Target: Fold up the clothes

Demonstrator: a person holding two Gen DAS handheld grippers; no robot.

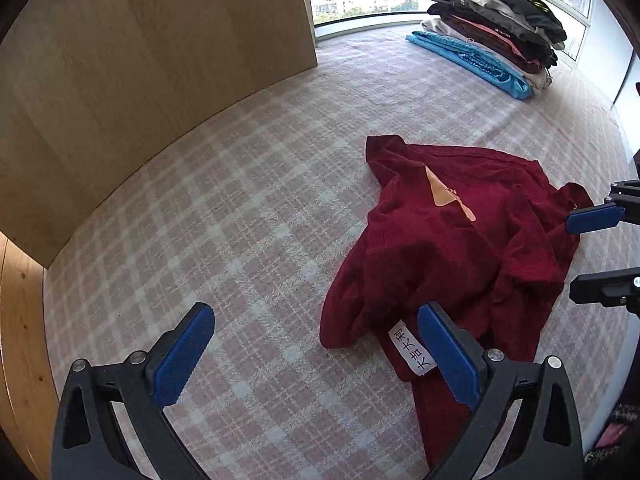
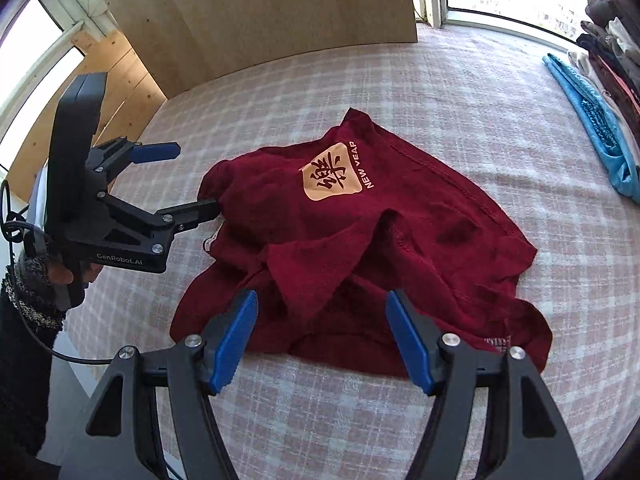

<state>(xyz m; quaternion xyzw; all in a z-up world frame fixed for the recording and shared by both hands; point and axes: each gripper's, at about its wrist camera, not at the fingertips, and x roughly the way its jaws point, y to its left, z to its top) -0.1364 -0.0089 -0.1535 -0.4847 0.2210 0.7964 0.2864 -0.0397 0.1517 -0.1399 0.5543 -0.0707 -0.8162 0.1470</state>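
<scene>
Crumpled red shirt is lying just ahead of both grippers' wide-spread, empty fingers. Its orange print is facing up.

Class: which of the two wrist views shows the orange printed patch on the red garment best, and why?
The right wrist view. There the orange patch lies nearly face-on on the red garment, with its dark character and white lettering beside it legible. In the left wrist view the patch is a narrow sliver, mostly hidden by a fold.
</scene>
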